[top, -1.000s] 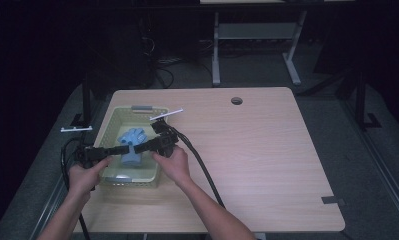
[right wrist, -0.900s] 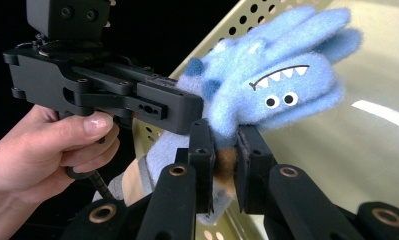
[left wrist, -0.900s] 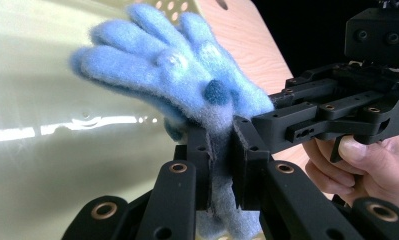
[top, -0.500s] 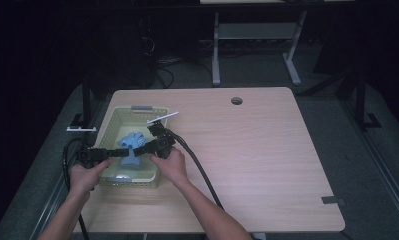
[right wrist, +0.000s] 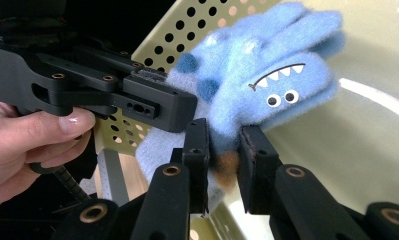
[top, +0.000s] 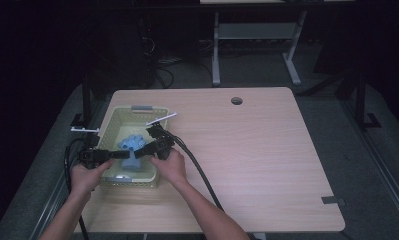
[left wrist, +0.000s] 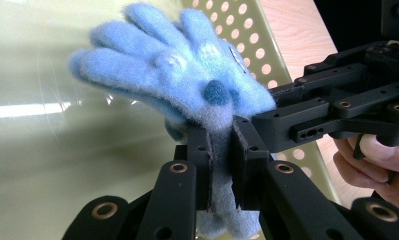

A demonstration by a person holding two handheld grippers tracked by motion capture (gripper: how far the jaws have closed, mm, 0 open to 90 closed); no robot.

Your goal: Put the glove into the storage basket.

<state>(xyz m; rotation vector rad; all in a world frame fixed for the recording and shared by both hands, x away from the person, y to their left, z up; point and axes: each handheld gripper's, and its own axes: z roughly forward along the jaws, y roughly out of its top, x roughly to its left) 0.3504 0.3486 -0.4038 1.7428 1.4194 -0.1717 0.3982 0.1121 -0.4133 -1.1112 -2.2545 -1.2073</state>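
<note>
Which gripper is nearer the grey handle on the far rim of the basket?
Right. The right gripper reaches farther into the basket toward the grey handle; the left gripper sits nearer the person's side.

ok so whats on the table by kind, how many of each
blue fuzzy glove: 1, held over the basket by both tongs
pale green perforated basket: 1
tongs: 2, left tongs and right tongs, each shut on the glove
white stick-like item by the basket's far corner: 1, too small to identify
total: 5
</note>
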